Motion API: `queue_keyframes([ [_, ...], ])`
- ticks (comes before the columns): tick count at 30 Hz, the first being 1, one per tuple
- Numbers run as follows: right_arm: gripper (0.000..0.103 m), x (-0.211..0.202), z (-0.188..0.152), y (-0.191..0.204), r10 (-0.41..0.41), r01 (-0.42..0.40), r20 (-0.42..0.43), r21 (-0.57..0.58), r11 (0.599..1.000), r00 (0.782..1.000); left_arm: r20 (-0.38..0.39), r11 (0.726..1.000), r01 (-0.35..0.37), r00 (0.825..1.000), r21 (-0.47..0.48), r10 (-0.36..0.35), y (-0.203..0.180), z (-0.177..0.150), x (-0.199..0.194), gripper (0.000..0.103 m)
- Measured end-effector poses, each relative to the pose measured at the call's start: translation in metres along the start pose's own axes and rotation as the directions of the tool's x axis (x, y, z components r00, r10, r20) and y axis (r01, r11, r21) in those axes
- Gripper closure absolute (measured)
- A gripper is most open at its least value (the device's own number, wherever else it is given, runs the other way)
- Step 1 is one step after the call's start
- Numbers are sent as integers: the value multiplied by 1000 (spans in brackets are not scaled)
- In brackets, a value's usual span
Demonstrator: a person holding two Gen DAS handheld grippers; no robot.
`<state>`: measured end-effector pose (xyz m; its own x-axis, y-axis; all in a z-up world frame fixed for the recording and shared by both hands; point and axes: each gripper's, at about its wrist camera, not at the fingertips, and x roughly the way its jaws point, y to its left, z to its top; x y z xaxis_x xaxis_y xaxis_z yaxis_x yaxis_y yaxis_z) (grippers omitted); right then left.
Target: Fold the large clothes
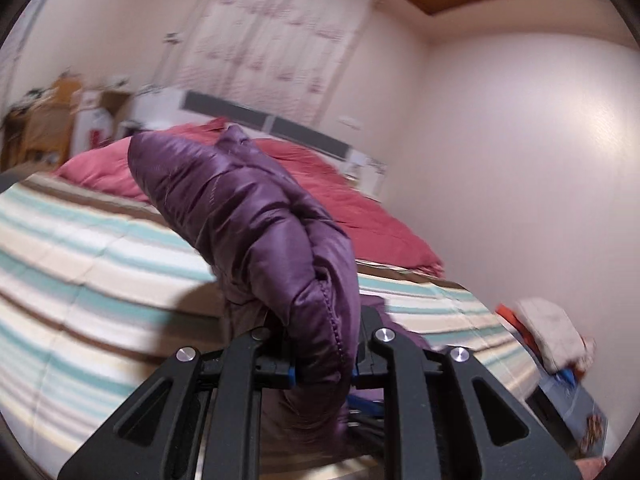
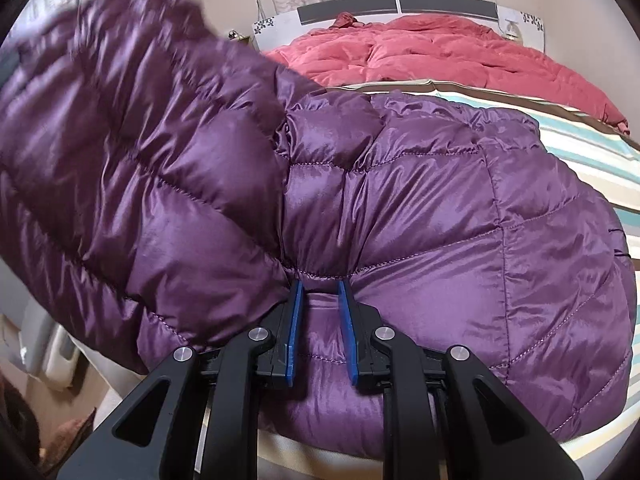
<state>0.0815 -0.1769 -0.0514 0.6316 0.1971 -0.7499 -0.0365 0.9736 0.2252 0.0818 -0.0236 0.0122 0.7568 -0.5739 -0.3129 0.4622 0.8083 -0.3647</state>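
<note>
Jacket: a large, shiny purple quilted down jacket spread on the bed in front of me, its near edge at the bed's near side.
Left fingers: my left gripper is clamped on a puffy, stitched edge of the jacket, which bulges up and away between the two fingers toward the far left.
Right fingers: my right gripper is closed on a pinch of fabric at the jacket's near edge; the blue pads press the fold from both sides.
Key relation: the lifted part fills the left of the right wrist view, raised above the flat body, which stretches to the right. Its long axis seems to run left to right across the bed. I judge the left hand must carry the fold rightward while the right pins the near edge.
Surface: a bedspread striped in cream, teal and brown, soft and yielding.
Room: a crumpled red duvet at the far end against the headboard; curtains behind; pale walls; boxes at far left.
</note>
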Motion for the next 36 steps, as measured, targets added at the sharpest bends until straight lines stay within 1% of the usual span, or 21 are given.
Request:
queue_keyframes([
  [2,84,-3,2,-8,37,-37,4,39,999,999,-12,998,27,1000,63,-27,-17,3,8,87],
  [3,84,-8,3,-15,70,-70,11,81,994,998,-16,996,34,999,88,-32,-24,5,11,87],
  [4,84,-14,4,-22,94,-96,24,115,989,995,-19,994,40,999,100,-38,-27,6,12,87],
  [5,84,-19,6,-26,98,-102,36,130,986,994,-25,993,49,999,109,-47,-31,7,15,87],
  [8,84,-47,9,-40,36,-48,94,128,991,995,-53,988,69,997,141,-62,-39,11,25,87],
  [9,84,-56,10,-45,1,-14,106,122,992,994,-59,986,75,996,148,-67,-37,11,25,87],
  [10,84,-63,11,-52,-49,36,107,120,992,993,-65,984,81,995,158,-71,-38,11,24,87],
  [12,84,-73,11,-69,-119,103,109,144,984,987,-80,980,91,994,180,-78,-43,10,22,87],
  [15,84,-84,7,-103,-217,195,90,204,959,972,-109,973,108,990,204,-87,-56,7,24,87],
  [19,84,-100,0,-142,-266,227,92,304,925,960,-152,963,128,984,238,-94,-76,8,35,87],
  [22,84,-113,-8,-163,-321,272,94,347,898,942,-183,953,147,978,264,-101,-93,1,43,87],
  [24,84,-116,-11,-174,-349,298,82,366,882,933,-208,948,162,972,273,-107,-102,-1,51,87],
  [26,84,-118,-14,-182,-362,309,71,389,868,929,-240,942,182,964,282,-114,-112,-6,60,87],
  [28,84,-114,-15,-190,-365,310,59,412,857,929,-261,934,195,958,298,-117,-118,-10,69,87],
  [32,84,-117,-22,-197,-363,306,53,430,849,930,-306,919,217,945,330,-113,-133,-24,83,87],
  [36,84,-121,-24,-202,-355,293,58,450,844,933,-358,905,240,928,352,-107,-141,-34,98,87],
])
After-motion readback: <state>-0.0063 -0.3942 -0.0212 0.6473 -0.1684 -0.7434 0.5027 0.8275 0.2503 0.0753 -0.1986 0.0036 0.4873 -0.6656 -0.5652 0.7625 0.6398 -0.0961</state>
